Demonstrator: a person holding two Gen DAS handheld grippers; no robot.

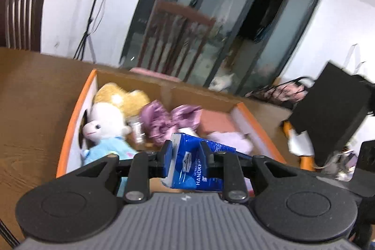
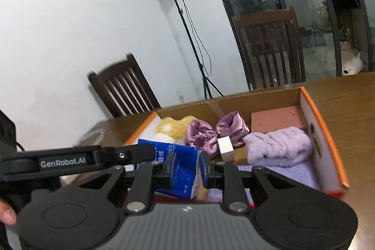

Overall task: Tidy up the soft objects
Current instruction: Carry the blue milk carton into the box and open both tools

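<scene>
Although the orange-edged cardboard box (image 2: 328,130) in the middle of both frames already holds most of the soft things, one item is not yet put down: a blue tissue pack (image 1: 194,168) hangs over the box's near end, at lower centre of each view. Both grippers pinch it at once, the left gripper (image 1: 185,151) on one end and the right gripper (image 2: 187,164) on the other, jaws pressed into the wrapper.

Already inside, as far as can be seen, are a white plush doll in light blue (image 1: 103,128), a yellow fuzzy toy (image 1: 121,97), a purple satin piece (image 2: 218,132), a lilac fluffy cloth (image 2: 279,147), a pink foam block (image 2: 279,120) and a small white block (image 2: 226,148). A penguin-like toy (image 1: 300,144), at right of the left wrist view and half hidden behind a black object, may yet need putting away; blur makes that hard to judge. My reading is that the task is well along, with the pack's release the step in hand.

Readable writing: "HANDKER…" with "ULTRA" above it on the pack, plus Chinese characters too small to read, and "GenRobot.AI" on the left gripper's side, at lower left of the right wrist view.
</scene>
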